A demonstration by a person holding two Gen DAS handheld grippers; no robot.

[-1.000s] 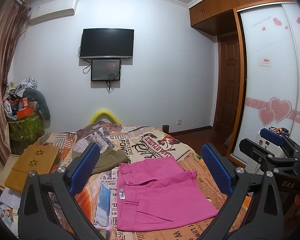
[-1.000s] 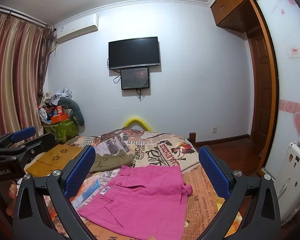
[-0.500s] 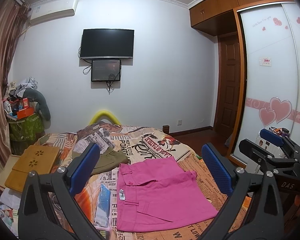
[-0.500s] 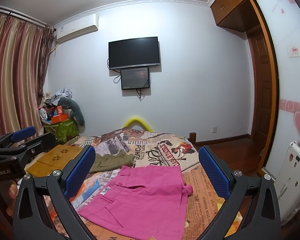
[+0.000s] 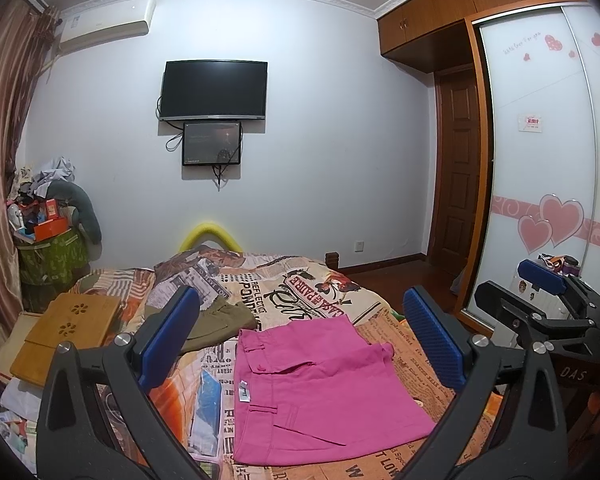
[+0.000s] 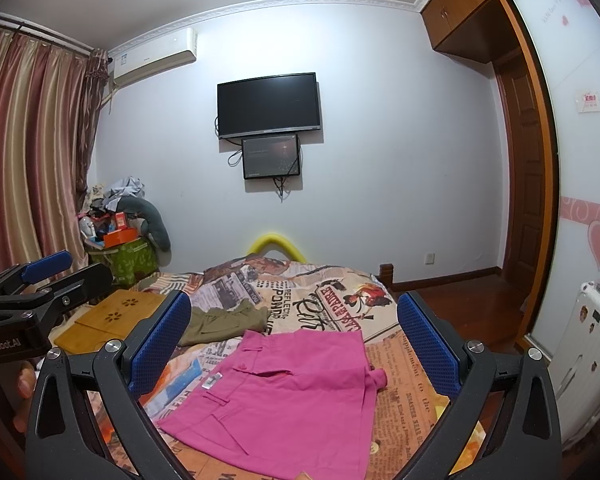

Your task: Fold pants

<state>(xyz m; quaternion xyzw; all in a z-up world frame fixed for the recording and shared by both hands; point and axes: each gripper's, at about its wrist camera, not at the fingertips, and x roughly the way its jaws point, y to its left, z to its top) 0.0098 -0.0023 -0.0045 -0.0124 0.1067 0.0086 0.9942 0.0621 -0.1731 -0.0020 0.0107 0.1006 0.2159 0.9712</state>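
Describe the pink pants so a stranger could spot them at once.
Start at the bed with the newspaper-print cover, below the wall TV. The pink pants lie folded flat at its near end. Their bright pink sets them apart from the olive garment crumpled just behind them and the wooden tray off to the left.

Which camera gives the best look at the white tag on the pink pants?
The left wrist view: the white tag faces the camera on the pink pants, near their left edge. The right wrist view shows the same tag smaller and skewed. Its print is unreadable in both.
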